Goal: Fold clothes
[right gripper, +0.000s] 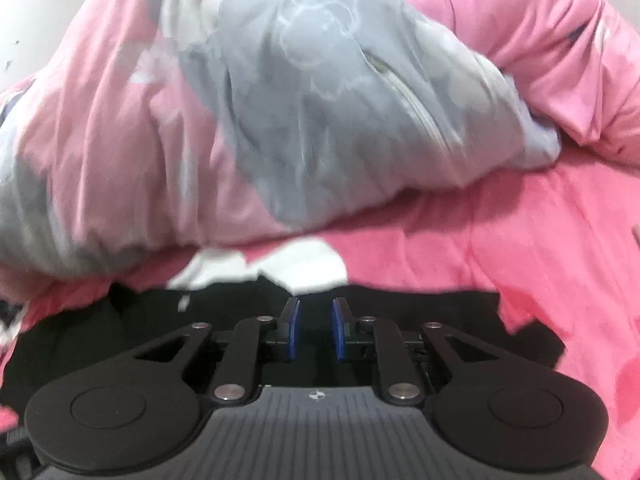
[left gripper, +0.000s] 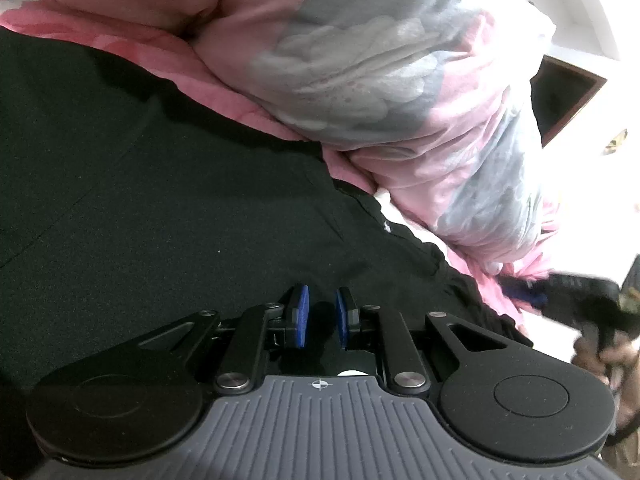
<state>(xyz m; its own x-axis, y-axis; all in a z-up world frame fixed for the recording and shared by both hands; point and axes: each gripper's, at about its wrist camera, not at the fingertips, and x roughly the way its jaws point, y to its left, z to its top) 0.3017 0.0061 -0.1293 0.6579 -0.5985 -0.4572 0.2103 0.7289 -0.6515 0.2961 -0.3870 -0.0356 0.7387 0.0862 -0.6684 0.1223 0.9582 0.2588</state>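
the bed (right gripper: 520,240) was covered by a pink sheet, and a bunched pink and grey quilt (left gripper: 360,80) was heaped across its far side, from 10 to 2 o'clock in both views. the black garment (left gripper: 140,200) lay spread flat on the sheet, filling the left wrist view from 8 to 12 o'clock; its gathered edge ran toward 4 o'clock, just beside the quilt. in the right wrist view the same garment lay at the centre and 8 o'clock, under the tool, with a white cloth patch (right gripper: 280,268) touching its far edge toward 12 o'clock.

the left tool (left gripper: 322,316) sat low over the garment, its blue pads a narrow gap apart with a bit of dark cloth seen between them; whether the pads pressed on it i could not tell. the right tool (right gripper: 314,328) hung above the garment's edge, its pads slightly apart with nothing between them. in the left wrist view the right tool appeared blurred at 4 o'clock, with a hand (left gripper: 612,356) on it.
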